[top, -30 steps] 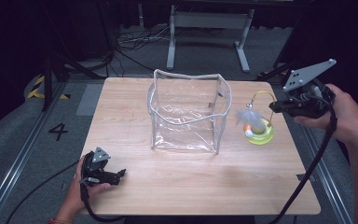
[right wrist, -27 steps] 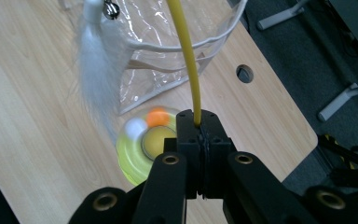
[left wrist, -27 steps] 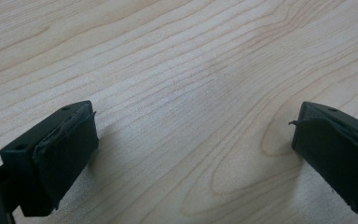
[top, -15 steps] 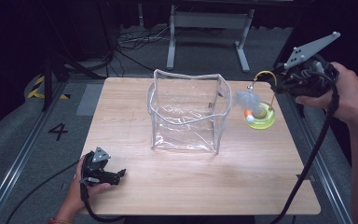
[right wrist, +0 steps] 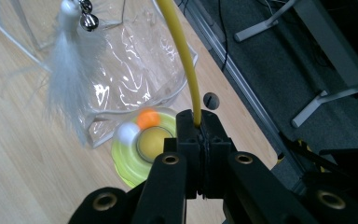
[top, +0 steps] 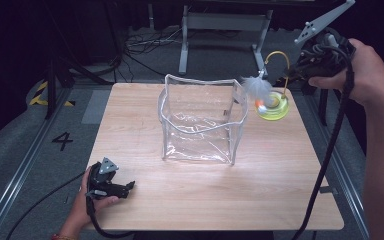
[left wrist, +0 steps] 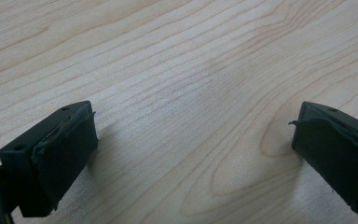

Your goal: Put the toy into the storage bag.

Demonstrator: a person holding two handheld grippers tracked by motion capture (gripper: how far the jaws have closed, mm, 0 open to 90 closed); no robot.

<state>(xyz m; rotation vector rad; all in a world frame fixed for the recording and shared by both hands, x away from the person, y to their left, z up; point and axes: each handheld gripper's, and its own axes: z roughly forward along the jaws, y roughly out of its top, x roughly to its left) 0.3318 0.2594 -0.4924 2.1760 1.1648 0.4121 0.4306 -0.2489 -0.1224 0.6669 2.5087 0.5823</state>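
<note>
- High view: the one bit of writing we can read is a black "4" (top: 62, 141) on the grey floor left of the tabletop (top: 280, 200). We find no brand or label on any object.
- A clear plastic bag (top: 200, 122) stands upright with its mouth open near the middle of the tabletop. The boards in front of it and to its left lie bare, so we see wide open room there.
- The cat toy (top: 272, 105), a yellow-green ring base with an orange and a white ball, is lifted above the far right corner of the tabletop, close to the edge and just right of the bag's upper rim.
- Its yellow wire (top: 278, 62) arches up from the base, and a white feather (top: 254, 86) hangs from the wire's end beside the bag's corner.
- In the right gripper view we see the right tongs (right wrist: 200, 135) closed tight on the wire (right wrist: 182, 51), with the base (right wrist: 140, 149) hanging below and the feather (right wrist: 70, 79) and a small bell (right wrist: 91, 19) to the left.
- The right hand (top: 365, 75) is raised off the right side, forearm coming up from below.
- The left hand (top: 87, 200) rests at the near left corner, holding the left tongs (top: 125, 187) low on the wood.
- In the left gripper view the left tongs (left wrist: 191, 144) gape wide, with bare wood between.
</note>
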